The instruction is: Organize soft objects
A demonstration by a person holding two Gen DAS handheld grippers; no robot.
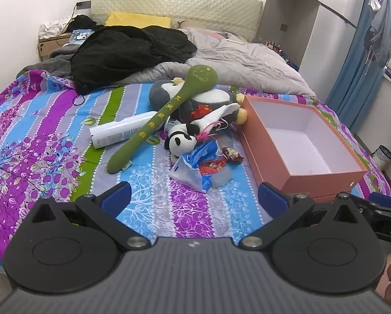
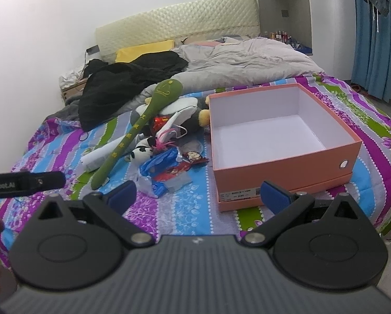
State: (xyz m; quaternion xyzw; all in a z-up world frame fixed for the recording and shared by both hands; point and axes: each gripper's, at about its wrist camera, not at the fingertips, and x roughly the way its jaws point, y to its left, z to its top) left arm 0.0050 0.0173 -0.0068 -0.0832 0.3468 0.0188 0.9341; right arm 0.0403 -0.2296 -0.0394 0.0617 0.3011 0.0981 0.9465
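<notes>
A pile of soft toys lies mid-bed: a long green plush mallet [image 1: 164, 112] [image 2: 140, 123], a grey penguin plush [image 1: 198, 99] [image 2: 187, 112] under it, and a small panda plush [image 1: 181, 140] [image 2: 140, 153]. An open orange box [image 1: 300, 141] [image 2: 281, 141] with a white inside stands to their right, nothing in it. My left gripper [image 1: 194, 197] hovers open above the sheet in front of the pile. My right gripper [image 2: 198, 196] is open too, near the box's front left corner. Neither holds anything.
A white tube [image 1: 119, 132] and crumpled snack wrappers [image 1: 203, 162] [image 2: 166, 167] lie among the toys. Black clothes [image 1: 127, 49], a grey duvet [image 1: 237, 60] and a yellow pillow [image 1: 138, 19] fill the bed's far half. Blue curtains [image 2: 373, 34] hang at the right.
</notes>
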